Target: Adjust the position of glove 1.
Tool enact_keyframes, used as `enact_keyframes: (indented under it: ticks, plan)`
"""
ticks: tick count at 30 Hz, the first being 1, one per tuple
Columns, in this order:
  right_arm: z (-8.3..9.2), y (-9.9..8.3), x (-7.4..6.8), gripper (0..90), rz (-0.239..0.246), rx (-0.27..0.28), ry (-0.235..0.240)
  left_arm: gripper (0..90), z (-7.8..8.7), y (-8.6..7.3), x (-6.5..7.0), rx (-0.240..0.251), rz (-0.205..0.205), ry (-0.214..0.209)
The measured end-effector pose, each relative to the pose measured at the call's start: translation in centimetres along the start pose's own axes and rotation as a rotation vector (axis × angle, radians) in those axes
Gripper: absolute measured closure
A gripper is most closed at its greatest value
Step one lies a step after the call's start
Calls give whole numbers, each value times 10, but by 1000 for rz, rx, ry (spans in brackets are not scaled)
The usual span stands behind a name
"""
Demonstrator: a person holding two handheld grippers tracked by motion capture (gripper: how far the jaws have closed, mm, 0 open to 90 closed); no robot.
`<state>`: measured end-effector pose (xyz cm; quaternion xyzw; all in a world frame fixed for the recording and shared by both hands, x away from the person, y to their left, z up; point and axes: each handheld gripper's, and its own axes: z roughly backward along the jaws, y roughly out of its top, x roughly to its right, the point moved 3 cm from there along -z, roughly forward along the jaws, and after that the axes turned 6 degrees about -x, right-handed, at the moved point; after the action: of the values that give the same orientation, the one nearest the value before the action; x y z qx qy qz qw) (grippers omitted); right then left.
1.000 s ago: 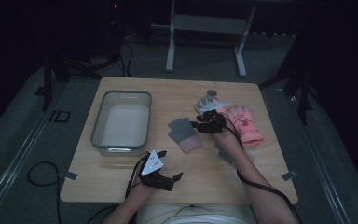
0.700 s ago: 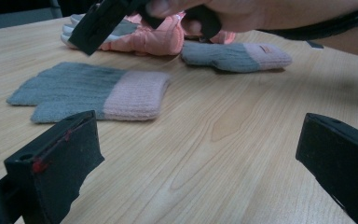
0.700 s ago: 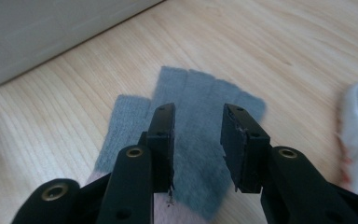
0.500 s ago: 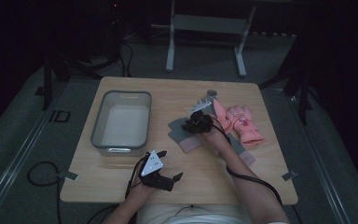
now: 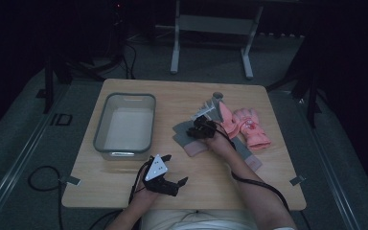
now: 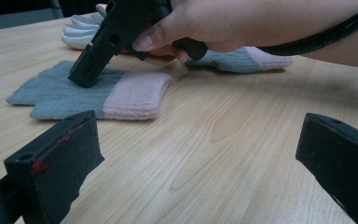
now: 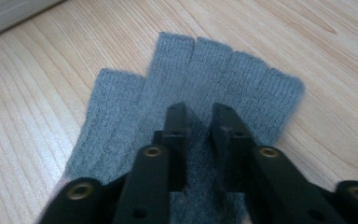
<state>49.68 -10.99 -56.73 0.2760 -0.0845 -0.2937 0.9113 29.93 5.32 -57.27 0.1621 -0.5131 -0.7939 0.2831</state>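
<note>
A grey knit glove with a pink cuff (image 5: 184,137) (image 6: 121,95) (image 7: 223,74) lies flat near the table's middle. My right gripper (image 5: 196,130) (image 7: 199,114) points down onto its palm with both tips on the knit. Its jaws have just been closing and stand a narrow gap apart, with flat fabric showing between them. The left gripper view shows that right gripper (image 6: 86,77) in a hand, tip on the glove. My left gripper (image 5: 175,169) (image 6: 196,154) rests near the front edge, open wide, nothing between its jaws.
A grey plastic tub (image 5: 124,125) stands at the left on the wooden table (image 5: 220,191). A pair of pink gloves (image 5: 249,125) lies at the right, a pale grey glove (image 5: 206,111) and a small grey cylinder (image 5: 217,96) behind. Another grey and pink glove (image 5: 248,155) lies under the right forearm.
My right gripper has come left and down from beside the pink gloves onto the grey glove. The left gripper has stayed put.
</note>
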Motion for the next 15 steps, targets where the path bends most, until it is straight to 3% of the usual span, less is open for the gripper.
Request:
enact_keyframes:
  ticks: [3,7,11,15]
  plan:
    - [0,1,-2,845,-9,-2,-6,0,0,0,0,-1,3,-1]
    - [4,3,-6,857,-56,-15,-4,0,0,0,0,0,4,-3]
    - [20,3,-12,859,-109,31,11,0,0,0,0,3,4,0]
    - [48,2,-19,863,-193,102,-19,0,0,0,0,2,2,2]
